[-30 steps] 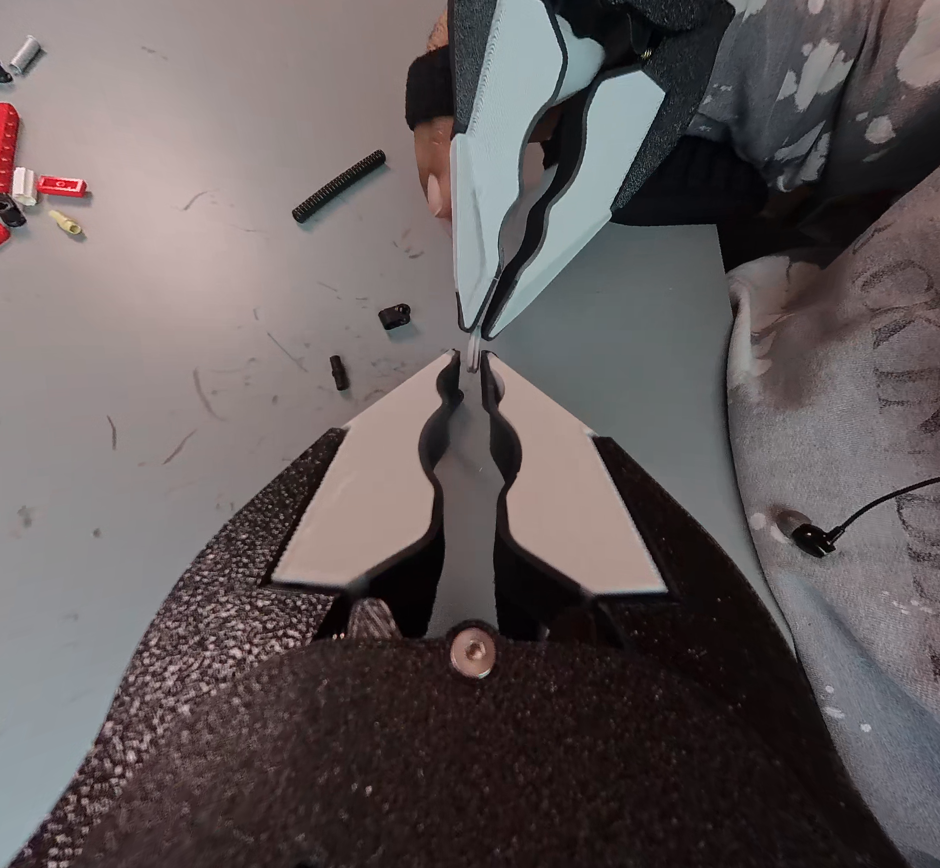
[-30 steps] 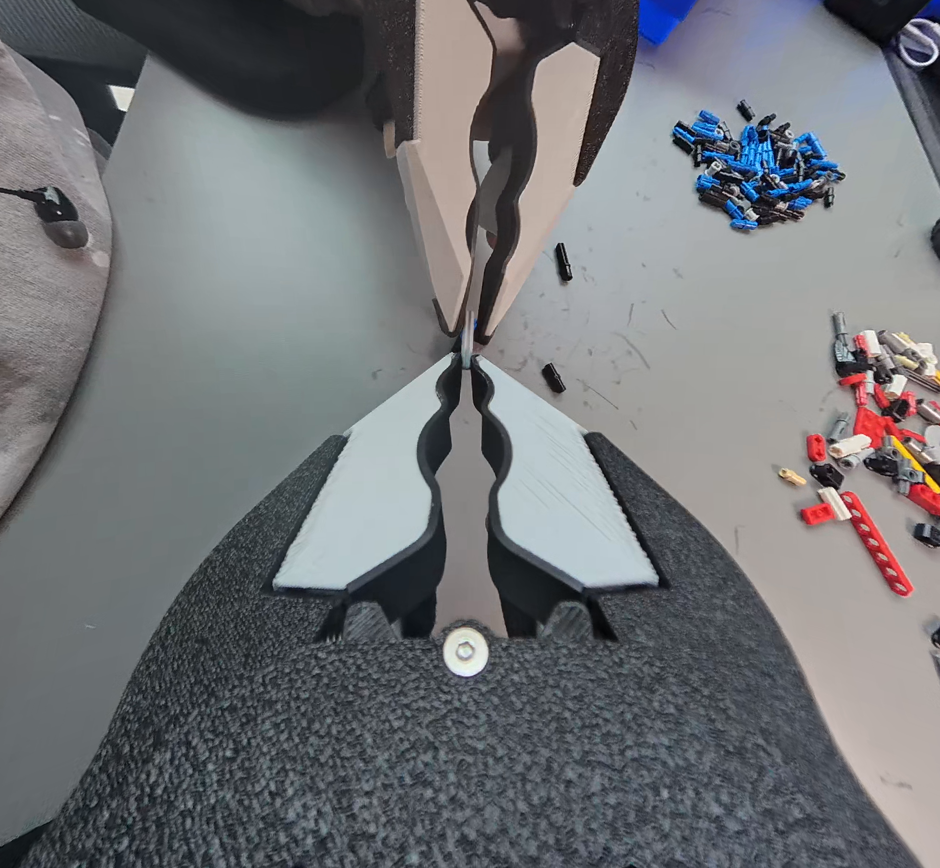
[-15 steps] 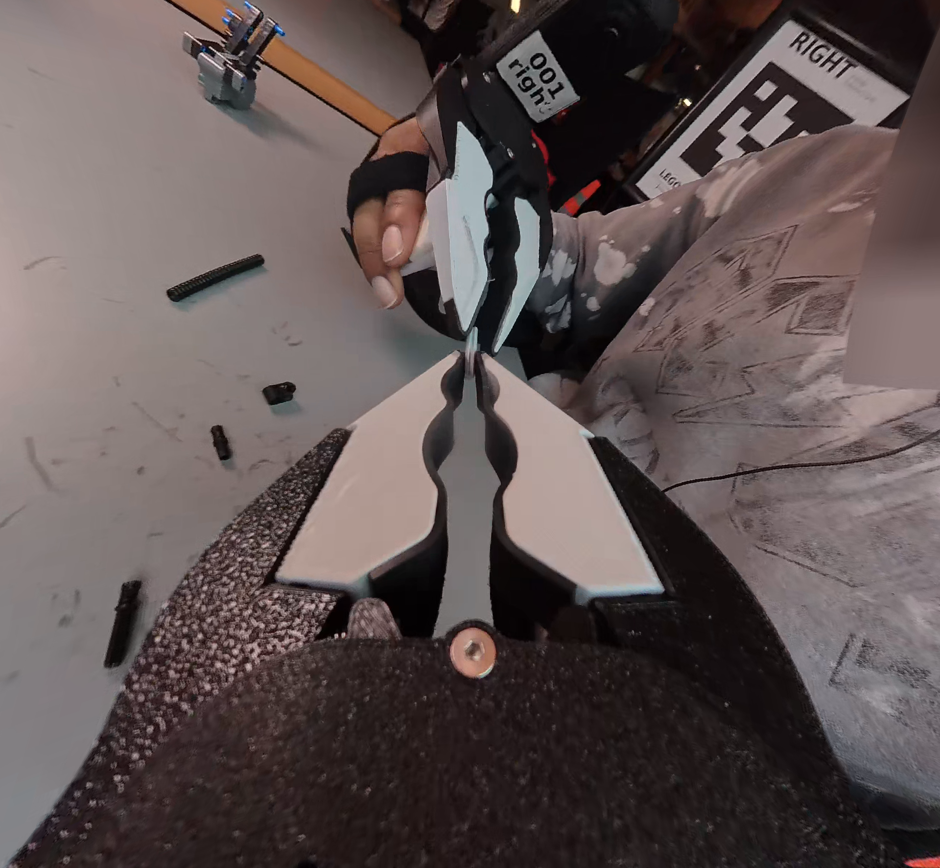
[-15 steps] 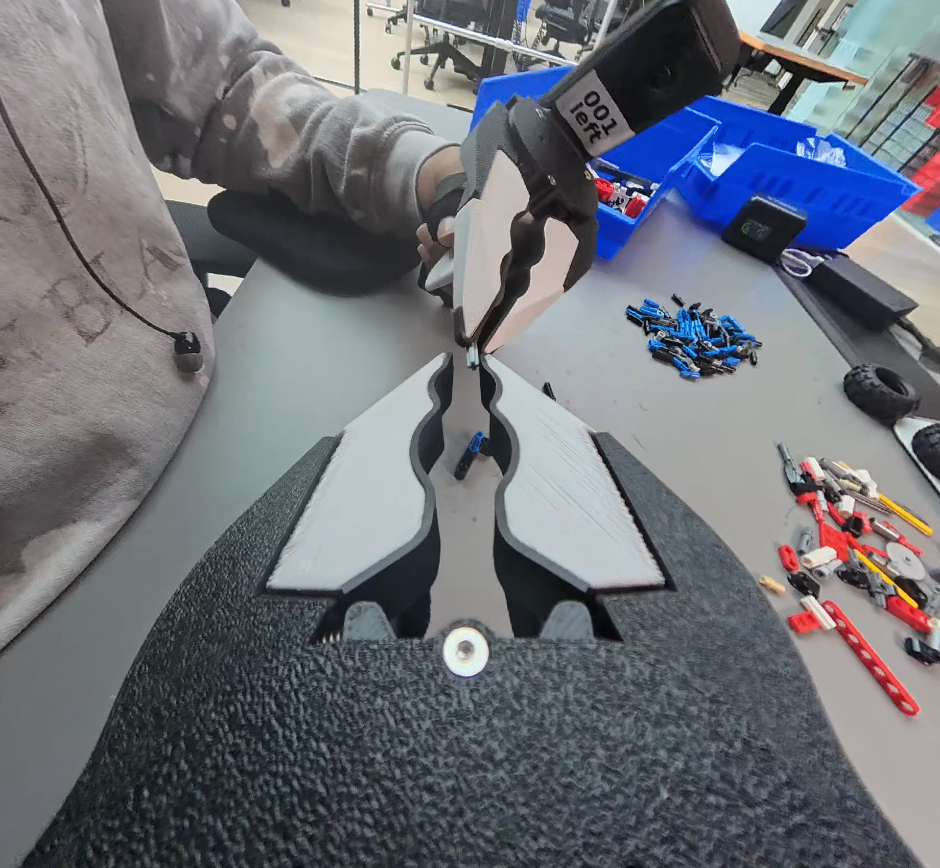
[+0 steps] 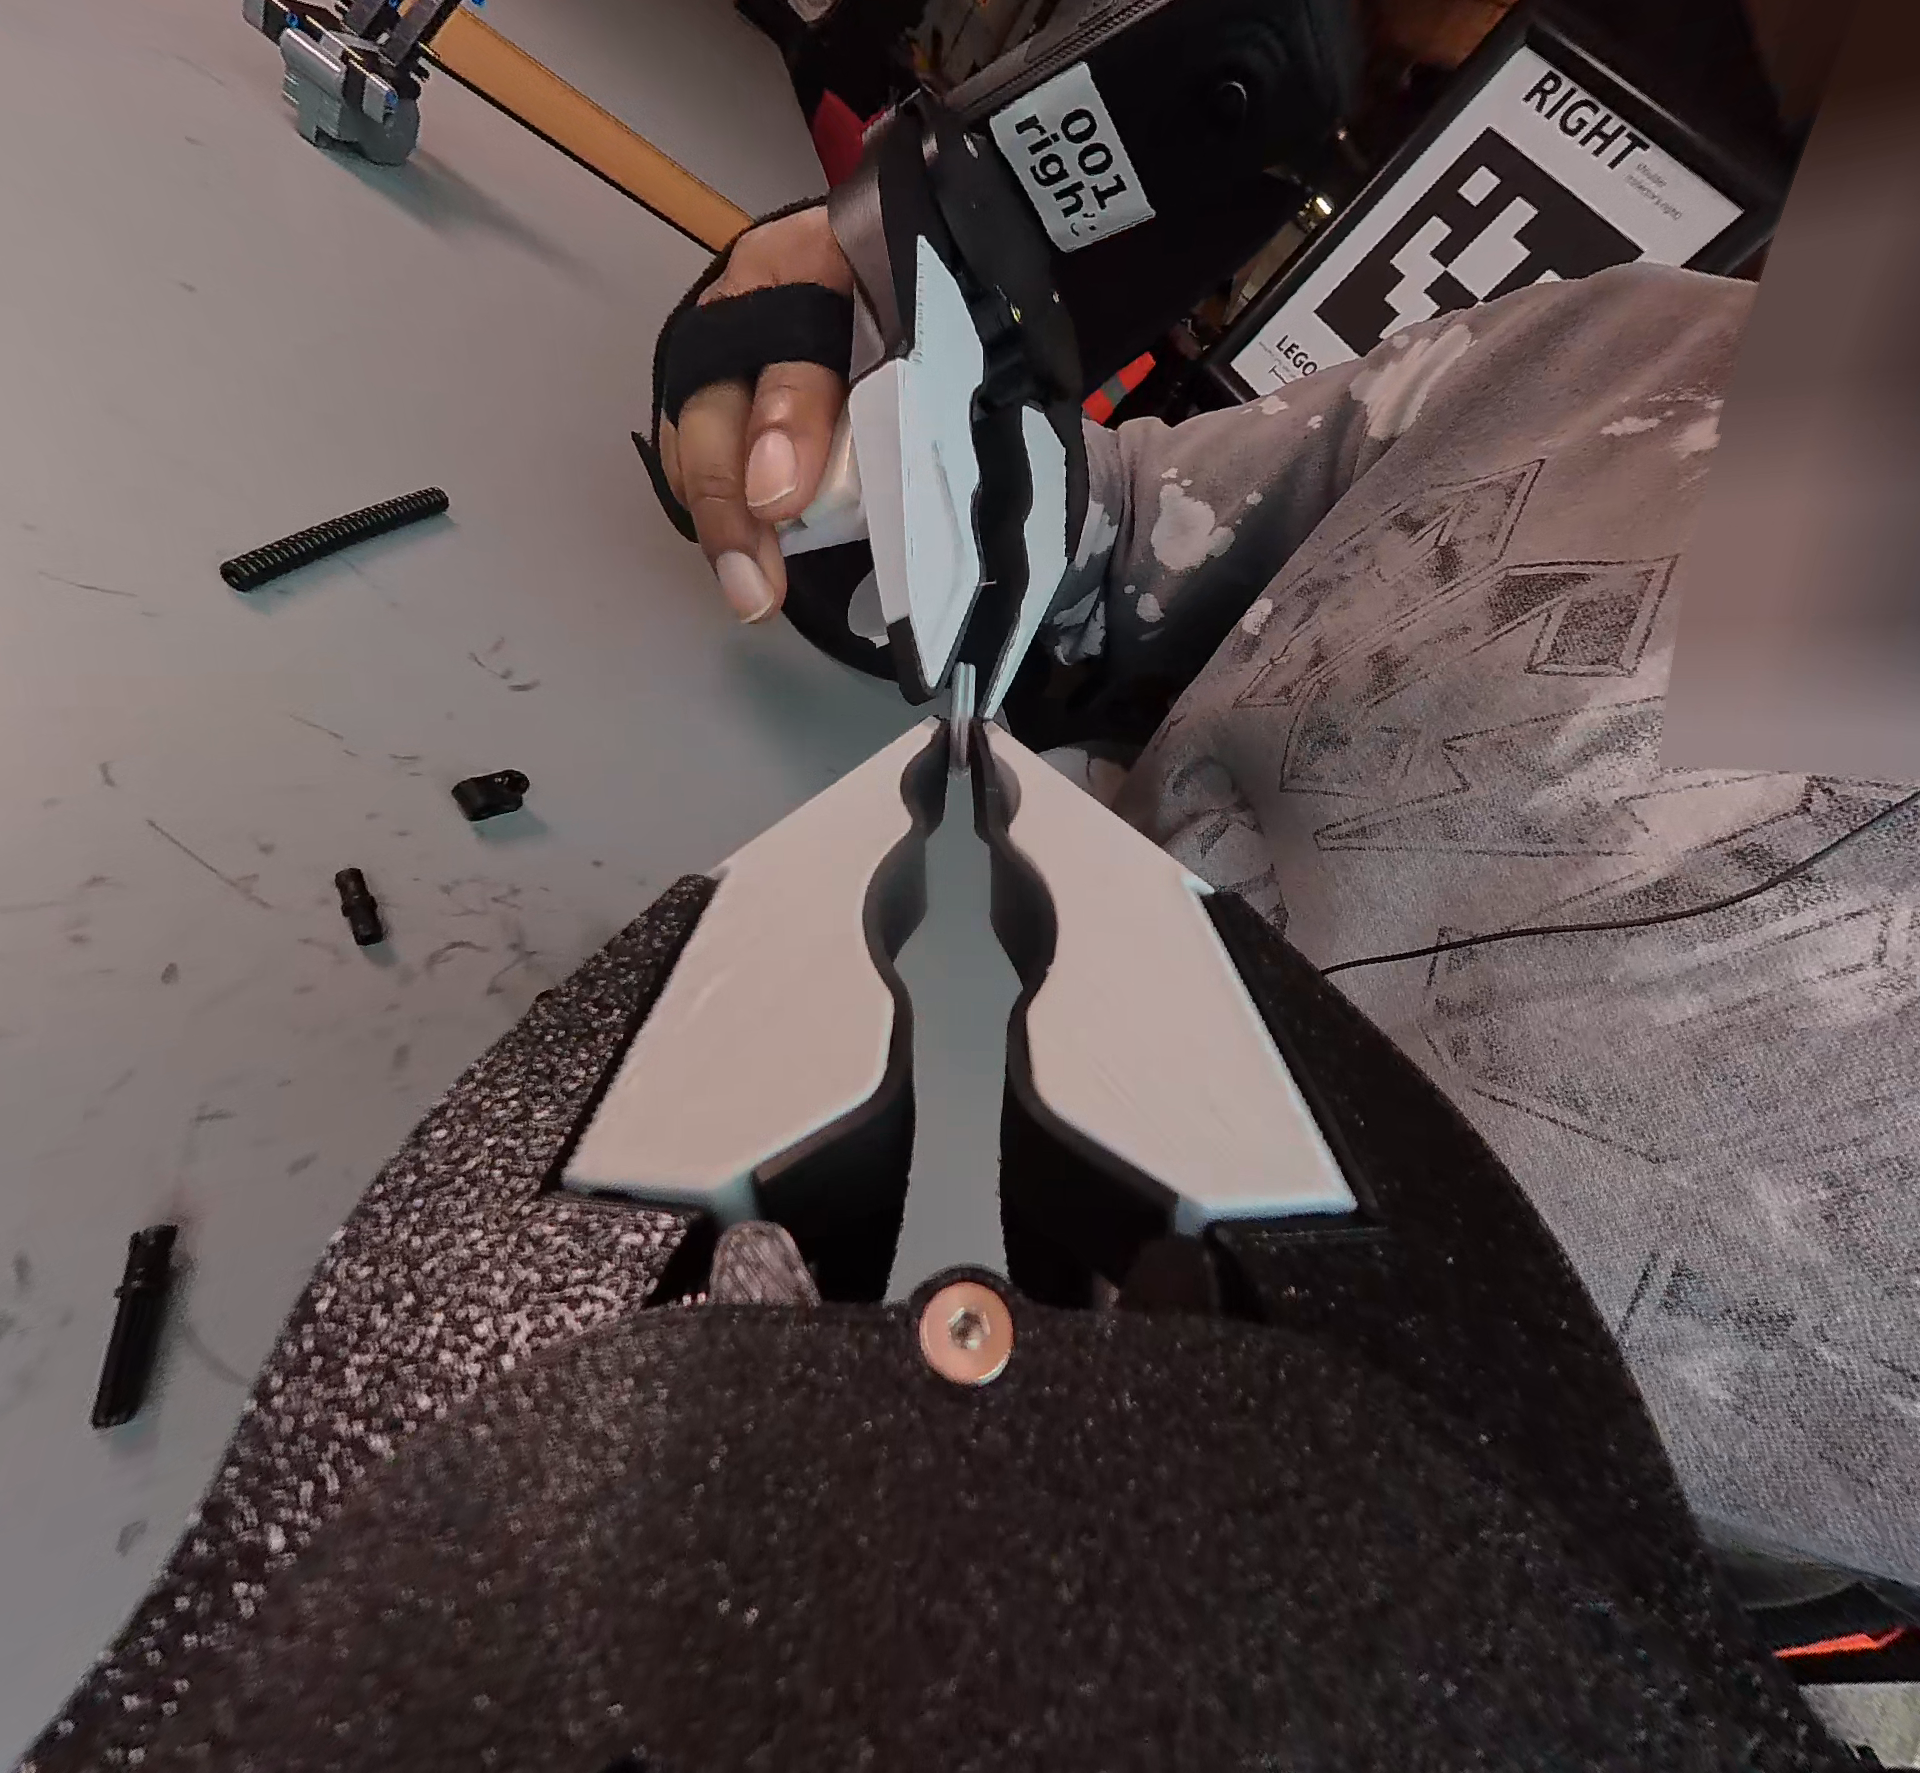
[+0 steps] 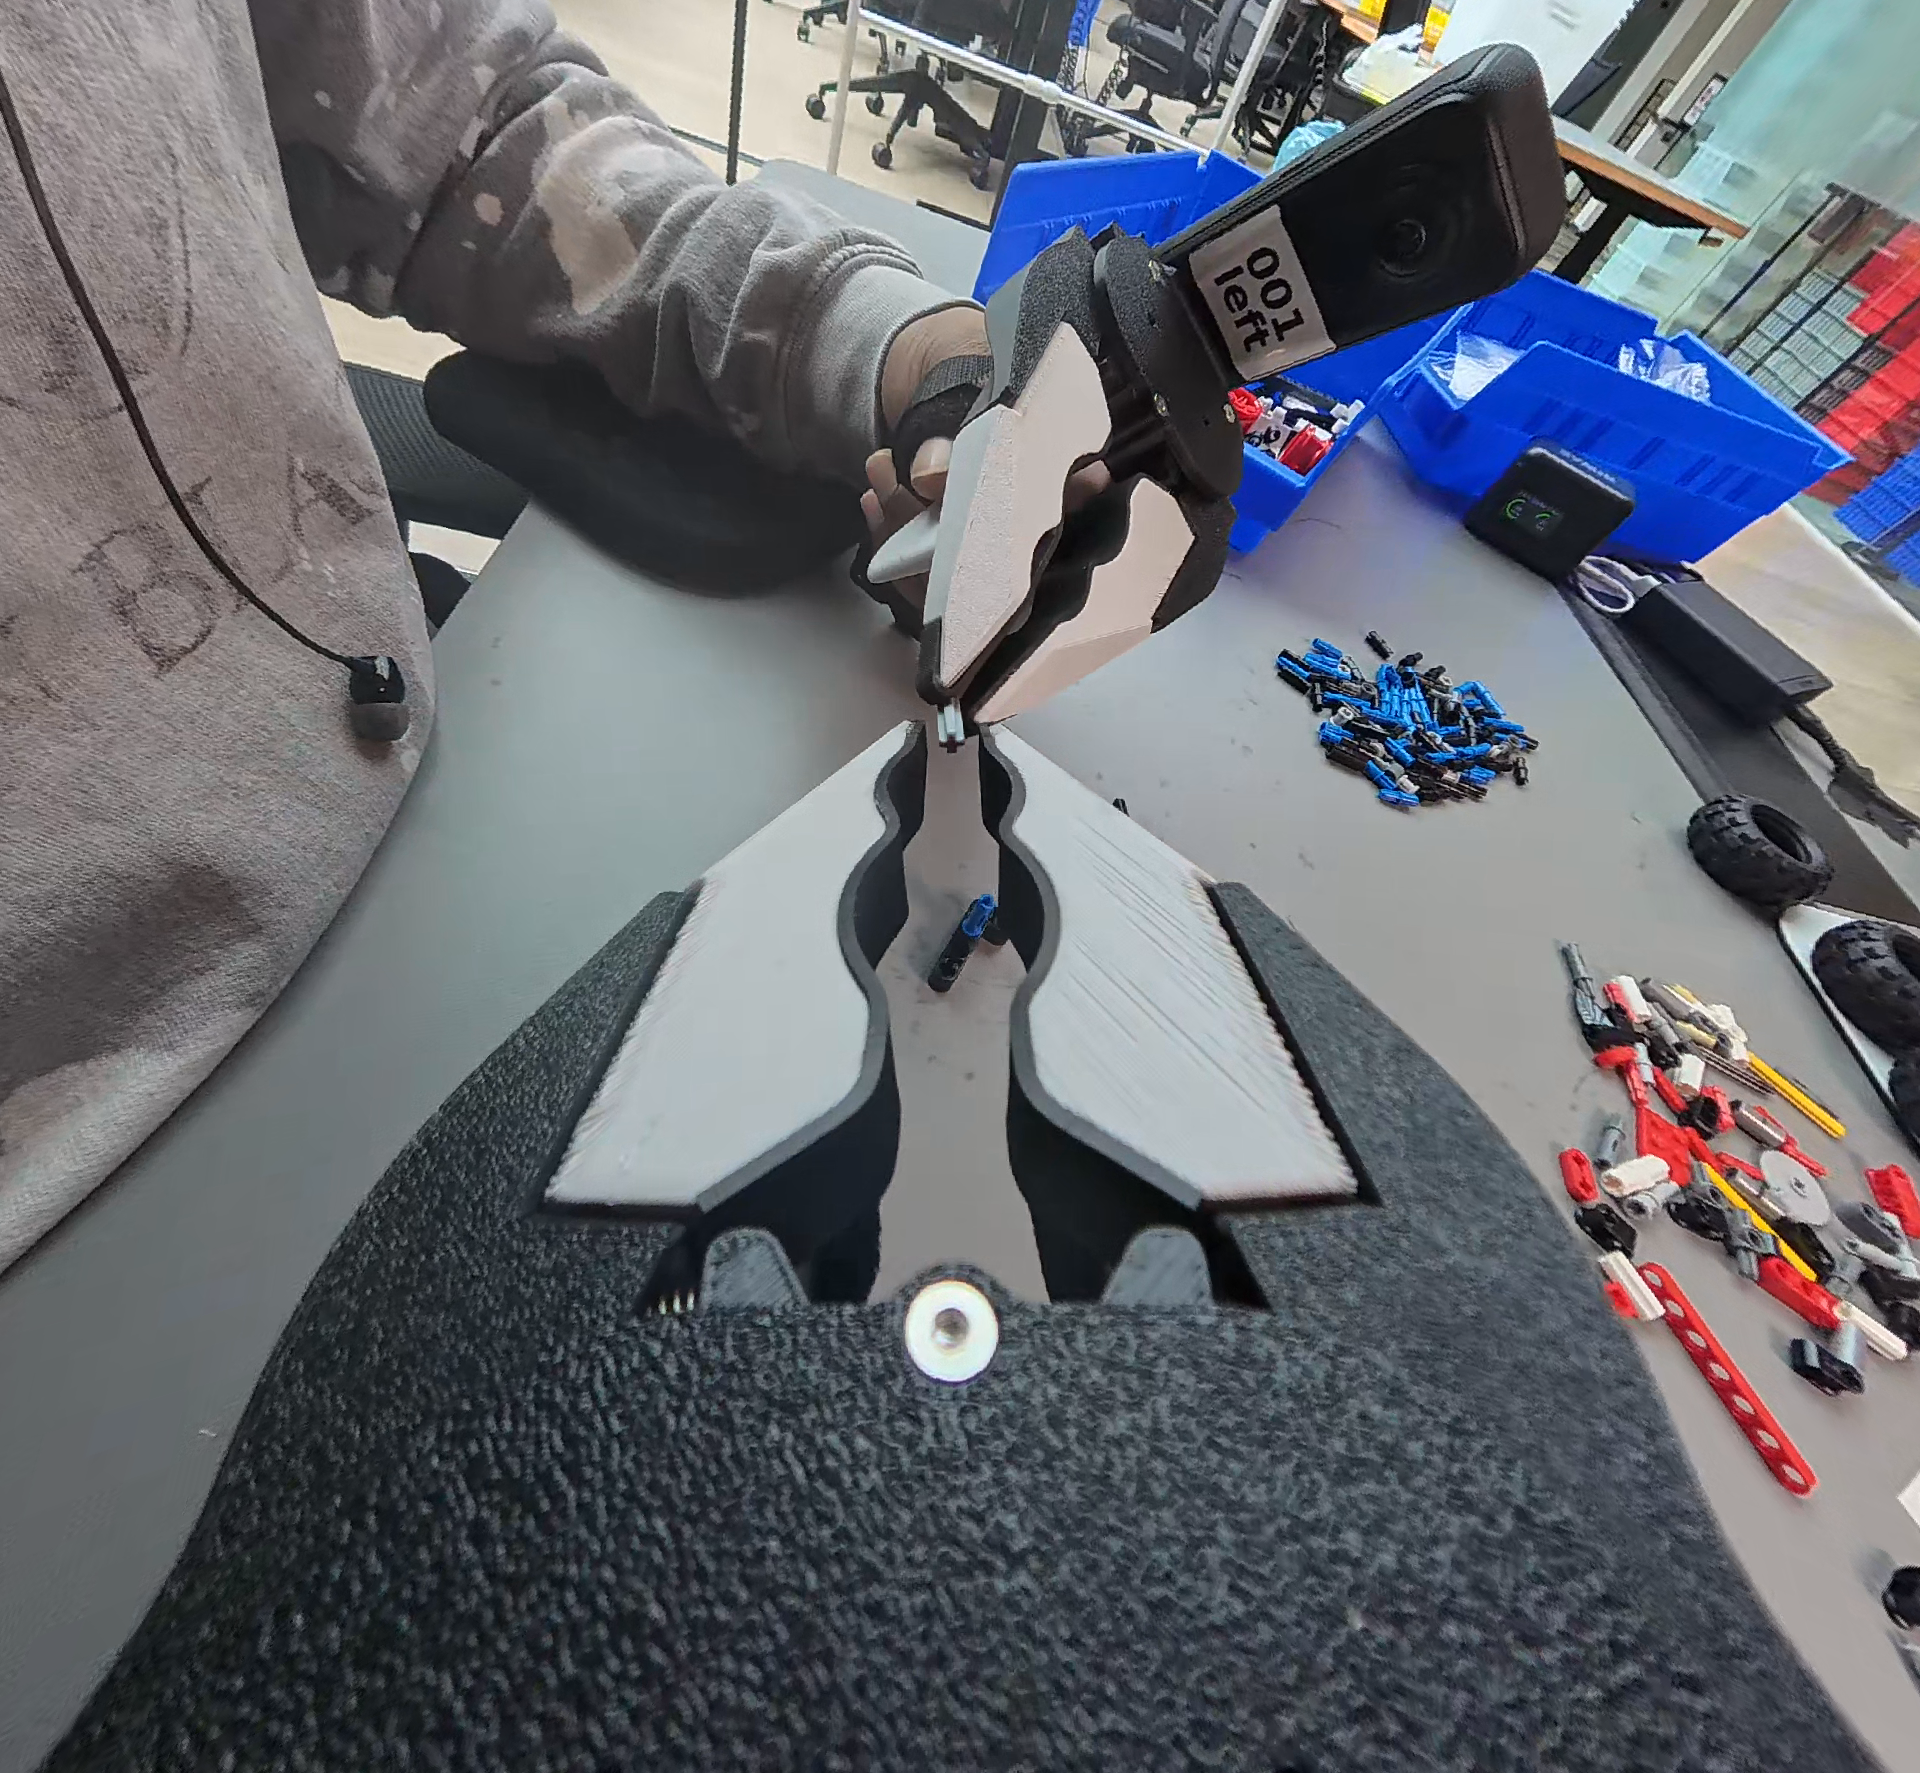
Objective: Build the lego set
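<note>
1. Above the grey table (image 6: 644, 788), the left tongs (image 5: 961, 749) and the right tongs (image 6: 948, 736) meet tip to tip, lifted clear of the surface.
2. Between them sits a small light-grey lego piece (image 6: 948, 728); the left tongs are closed on it, pinching one end.
3. The right tongs' tips are nearly together at its other end, but I cannot tell whether they clamp it.
4. On the table under the right tongs lies a blue-and-black pin (image 6: 961, 944).
5. Far right is a pile of blue and black pins (image 6: 1403, 736); near right, a spread of red, white and grey parts (image 6: 1725, 1173) and black tyres (image 6: 1758, 853).
6. In the left wrist view, a black spring-like rod (image 5: 332, 539) and small black connectors (image 5: 490, 793) lie on the left, with a grey built assembly (image 5: 348, 76) far off.
</note>
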`<state>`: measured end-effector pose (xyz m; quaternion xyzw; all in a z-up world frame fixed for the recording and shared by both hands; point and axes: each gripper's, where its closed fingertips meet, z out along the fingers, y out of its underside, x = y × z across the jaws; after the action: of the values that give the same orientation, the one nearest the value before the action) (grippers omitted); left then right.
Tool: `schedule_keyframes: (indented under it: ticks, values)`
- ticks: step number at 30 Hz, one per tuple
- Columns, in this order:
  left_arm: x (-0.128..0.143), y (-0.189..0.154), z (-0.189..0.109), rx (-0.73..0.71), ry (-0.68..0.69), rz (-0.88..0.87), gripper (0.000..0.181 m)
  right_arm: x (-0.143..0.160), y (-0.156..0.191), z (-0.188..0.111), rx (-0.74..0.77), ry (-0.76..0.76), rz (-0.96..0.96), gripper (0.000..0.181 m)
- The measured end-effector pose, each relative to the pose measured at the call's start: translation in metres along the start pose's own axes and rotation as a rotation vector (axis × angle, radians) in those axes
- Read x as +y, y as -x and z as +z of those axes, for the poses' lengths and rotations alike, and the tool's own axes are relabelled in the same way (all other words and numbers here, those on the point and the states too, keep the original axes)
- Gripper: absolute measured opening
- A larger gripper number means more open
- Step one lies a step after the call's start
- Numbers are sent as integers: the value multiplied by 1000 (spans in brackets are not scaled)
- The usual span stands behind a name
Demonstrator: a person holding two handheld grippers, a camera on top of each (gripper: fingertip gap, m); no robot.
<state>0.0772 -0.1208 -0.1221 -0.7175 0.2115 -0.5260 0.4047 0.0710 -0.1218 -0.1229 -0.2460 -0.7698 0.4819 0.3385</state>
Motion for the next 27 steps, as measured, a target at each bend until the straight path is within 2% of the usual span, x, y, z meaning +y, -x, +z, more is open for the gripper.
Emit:
schedule_keyframes:
  ticks: [27]
  values:
    - [4, -2, 3, 19, 22, -18, 3, -3, 5, 1, -25, -11, 0, 4]
